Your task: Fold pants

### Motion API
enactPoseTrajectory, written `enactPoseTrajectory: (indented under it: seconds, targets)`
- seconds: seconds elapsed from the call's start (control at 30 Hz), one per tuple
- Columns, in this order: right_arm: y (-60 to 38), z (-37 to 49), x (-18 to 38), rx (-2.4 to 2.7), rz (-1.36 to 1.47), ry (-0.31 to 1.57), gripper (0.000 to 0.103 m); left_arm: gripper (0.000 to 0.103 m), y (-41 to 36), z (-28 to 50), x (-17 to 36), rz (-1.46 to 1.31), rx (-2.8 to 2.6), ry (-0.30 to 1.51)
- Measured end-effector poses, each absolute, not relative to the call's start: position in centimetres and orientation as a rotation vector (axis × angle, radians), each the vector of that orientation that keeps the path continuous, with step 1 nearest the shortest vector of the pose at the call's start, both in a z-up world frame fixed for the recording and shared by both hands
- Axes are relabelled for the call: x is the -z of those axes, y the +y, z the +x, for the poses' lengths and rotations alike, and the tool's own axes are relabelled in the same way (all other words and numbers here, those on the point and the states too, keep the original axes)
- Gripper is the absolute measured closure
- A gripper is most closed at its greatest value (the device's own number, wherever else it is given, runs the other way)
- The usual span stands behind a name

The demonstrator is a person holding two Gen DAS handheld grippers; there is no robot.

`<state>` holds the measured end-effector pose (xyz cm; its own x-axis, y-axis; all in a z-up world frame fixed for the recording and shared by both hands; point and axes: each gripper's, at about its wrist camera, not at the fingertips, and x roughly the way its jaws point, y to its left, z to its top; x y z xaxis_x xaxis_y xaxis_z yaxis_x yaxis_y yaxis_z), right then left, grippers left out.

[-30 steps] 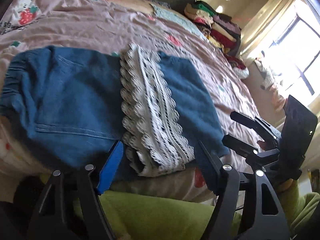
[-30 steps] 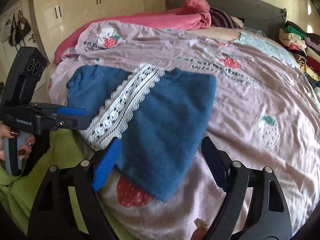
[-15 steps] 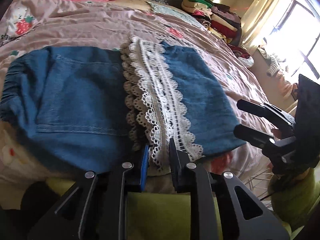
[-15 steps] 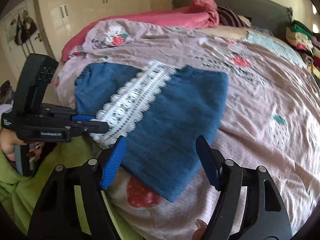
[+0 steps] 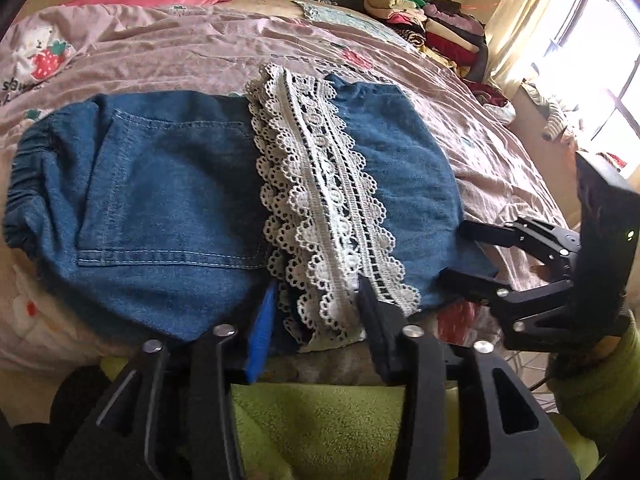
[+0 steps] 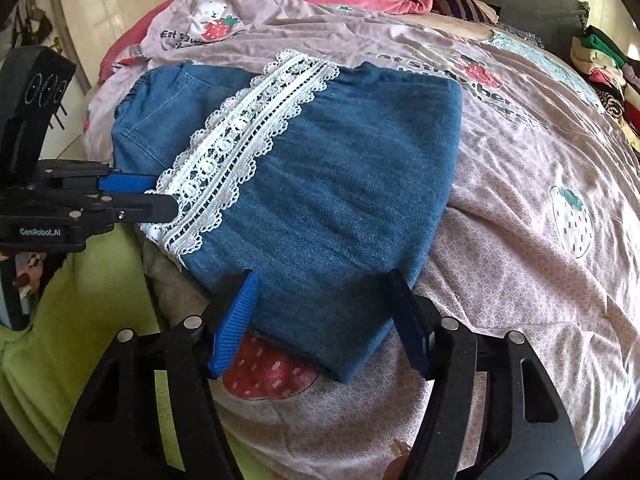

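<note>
Left wrist view has the folded pants lying on the bed near its edge, the left gripper partly open around the lace hem without pinching it, while the right gripper gapes wide over the denim corner.
</note>
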<state>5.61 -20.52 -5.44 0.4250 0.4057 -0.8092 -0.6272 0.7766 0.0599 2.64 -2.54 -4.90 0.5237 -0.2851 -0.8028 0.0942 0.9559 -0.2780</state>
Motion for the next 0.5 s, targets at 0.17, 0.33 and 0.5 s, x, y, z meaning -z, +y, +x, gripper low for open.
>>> enactPoseTrajectory:
  seconds: [0.17, 0.33, 0.5]
  targets:
    - [-20.9, 5.7, 4.3, -0.651, -0.240, 0.907, 0.045, 0.054, -2.5, 2.4, 4.2, -0.199, 0.217, 0.978]
    - [-21.3, 5.6, 3.4, -0.646, -0.214, 0.888, 0.042, 0.045, -2.5, 2.1, 3.4, -0.180, 0.207, 0.961]
    - [-21.4, 5.5, 2.9, -0.641, -0.204, 0.878, 0.036, 0.044, -2.4, 1.8, 2.6, -0.167, 0.197, 0.941]
